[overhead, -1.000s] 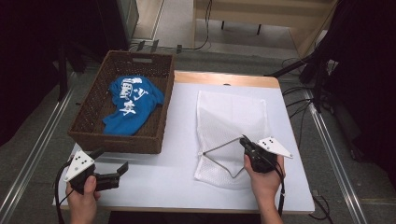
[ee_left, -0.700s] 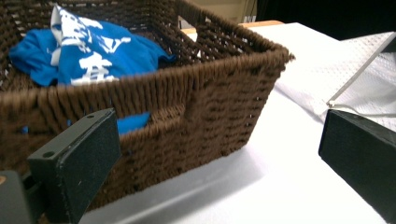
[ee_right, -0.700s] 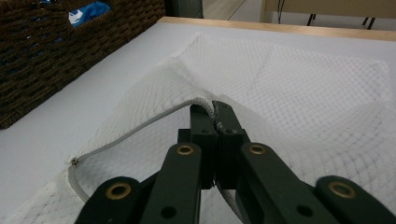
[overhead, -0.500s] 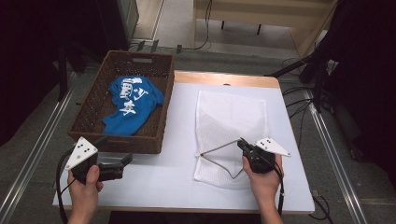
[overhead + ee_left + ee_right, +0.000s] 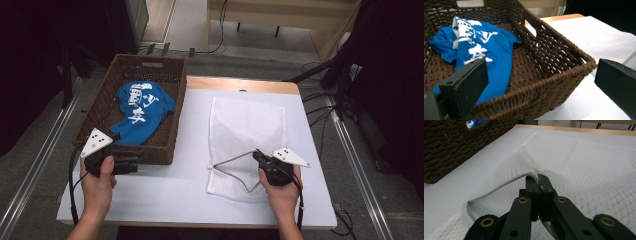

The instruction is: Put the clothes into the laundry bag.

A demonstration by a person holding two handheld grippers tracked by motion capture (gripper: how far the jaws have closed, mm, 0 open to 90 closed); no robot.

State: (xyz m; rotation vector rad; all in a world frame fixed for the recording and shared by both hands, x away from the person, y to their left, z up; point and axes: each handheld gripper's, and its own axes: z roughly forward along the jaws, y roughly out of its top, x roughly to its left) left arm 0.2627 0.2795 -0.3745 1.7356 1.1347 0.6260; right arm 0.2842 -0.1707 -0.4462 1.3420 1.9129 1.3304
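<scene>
Right gripper [image 5: 537, 178] pinched on mesh bag's [image 5: 584, 165] zipper edge; left gripper [image 5: 541, 82], jaws spread, by basket [image 5: 564, 72].

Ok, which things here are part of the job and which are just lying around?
Part of the job:
- white mesh laundry bag, its opening edge pinched and lifted by the right gripper
- blue T-shirt in the wicker basket
- left gripper, jaws open at the basket's near rim

Lying about:
- cables on the floor
- wooden furniture behind the table
</scene>
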